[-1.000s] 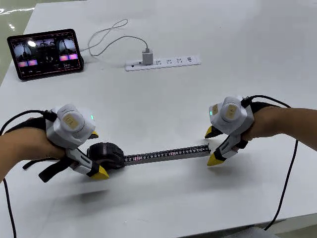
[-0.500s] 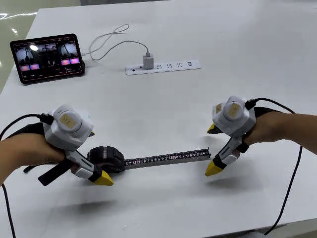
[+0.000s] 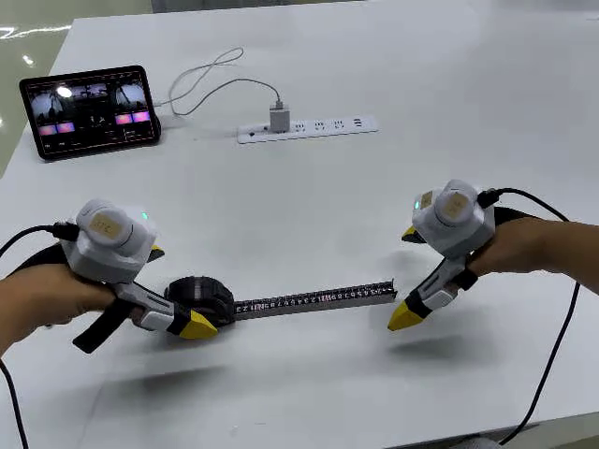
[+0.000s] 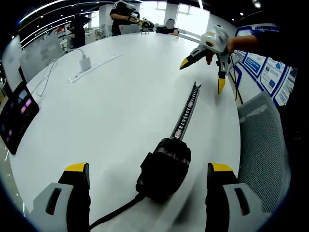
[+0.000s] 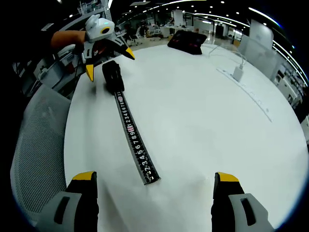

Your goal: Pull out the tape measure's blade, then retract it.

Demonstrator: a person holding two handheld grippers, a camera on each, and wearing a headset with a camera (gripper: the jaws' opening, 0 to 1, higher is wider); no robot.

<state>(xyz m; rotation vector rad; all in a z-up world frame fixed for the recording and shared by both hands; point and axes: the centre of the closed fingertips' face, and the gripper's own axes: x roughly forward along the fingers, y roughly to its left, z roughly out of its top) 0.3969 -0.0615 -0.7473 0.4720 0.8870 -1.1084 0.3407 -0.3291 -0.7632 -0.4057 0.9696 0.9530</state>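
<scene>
Right tool point(image 3: 407, 275) released blade point(image 3: 314, 299), left tool point(image 3: 176, 288) open

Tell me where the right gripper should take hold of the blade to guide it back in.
Probably the hooked tip of the blade. It lies flat on the table, so pinch across its two long edges, coming along its length from the end away from the case. The right gripper is open and faces that end.
</scene>
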